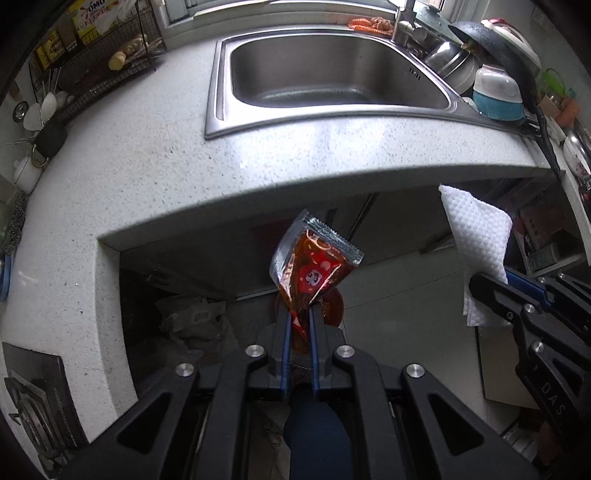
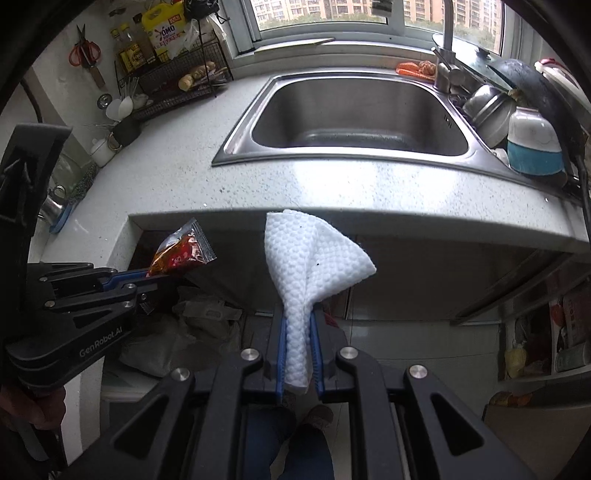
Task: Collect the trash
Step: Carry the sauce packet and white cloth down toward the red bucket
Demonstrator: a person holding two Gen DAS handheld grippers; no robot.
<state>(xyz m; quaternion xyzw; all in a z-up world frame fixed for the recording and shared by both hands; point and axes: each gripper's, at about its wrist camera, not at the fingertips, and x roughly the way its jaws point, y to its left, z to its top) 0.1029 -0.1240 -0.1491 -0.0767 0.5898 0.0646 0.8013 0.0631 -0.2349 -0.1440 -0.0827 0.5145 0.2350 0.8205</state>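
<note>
left gripper (image 1: 298, 314) clamped on red sauce sachet (image 1: 314, 266) | right gripper (image 2: 298, 314) clamped on white paper towel (image 2: 310, 258) | both off the countertop (image 1: 147, 177) edge

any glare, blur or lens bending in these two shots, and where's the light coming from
Left wrist view: a bright glare patch on the countertop below the sink; the counter edge bows strongly from the fisheye; the sauce packet is sharp. Right wrist view: daylight enters through the window; similar counter glare; the paper towel is crisp; corners vignette black.
</note>
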